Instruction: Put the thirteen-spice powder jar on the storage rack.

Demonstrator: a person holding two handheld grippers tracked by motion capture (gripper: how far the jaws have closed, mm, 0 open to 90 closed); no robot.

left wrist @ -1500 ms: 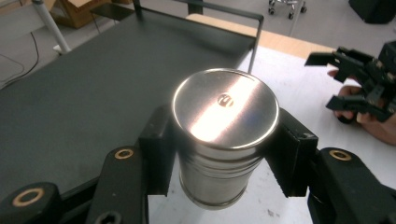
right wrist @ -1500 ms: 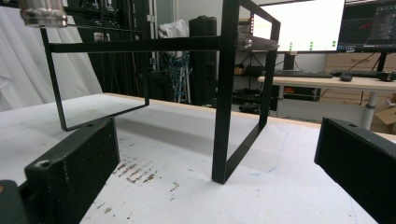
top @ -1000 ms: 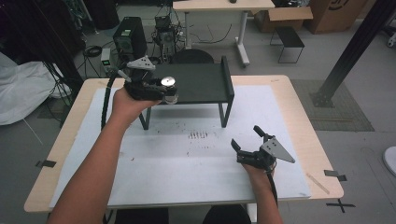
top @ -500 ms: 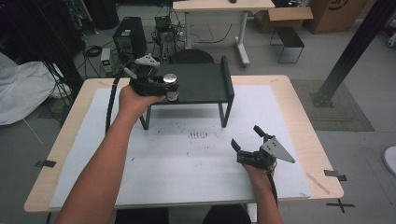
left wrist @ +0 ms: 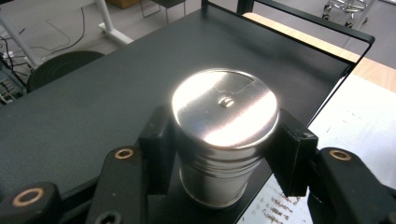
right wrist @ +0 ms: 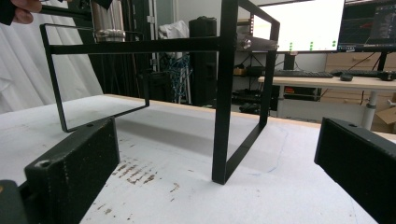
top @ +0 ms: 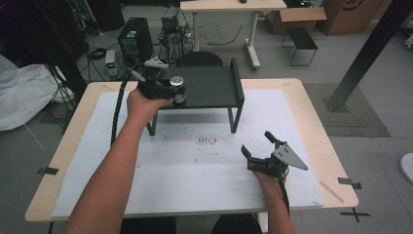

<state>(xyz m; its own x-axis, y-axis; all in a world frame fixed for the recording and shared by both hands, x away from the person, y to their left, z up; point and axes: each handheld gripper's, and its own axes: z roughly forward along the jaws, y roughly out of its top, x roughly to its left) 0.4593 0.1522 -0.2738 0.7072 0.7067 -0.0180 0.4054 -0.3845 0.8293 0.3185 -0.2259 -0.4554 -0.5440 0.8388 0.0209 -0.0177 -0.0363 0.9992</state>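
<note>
Gripping: left gripper (left wrist: 224, 154) clamps metal tin (left wrist: 224, 135) on black stand (top: 209, 87).
Right gripper (top: 259, 149): jaws apart, over table (top: 311, 112).

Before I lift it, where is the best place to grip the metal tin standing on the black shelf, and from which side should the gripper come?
Grip the metal tin on its round side wall just under the lid, coming from the shelf's near front edge, where it stands upright. The left gripper already has a jaw on each side there.
</note>
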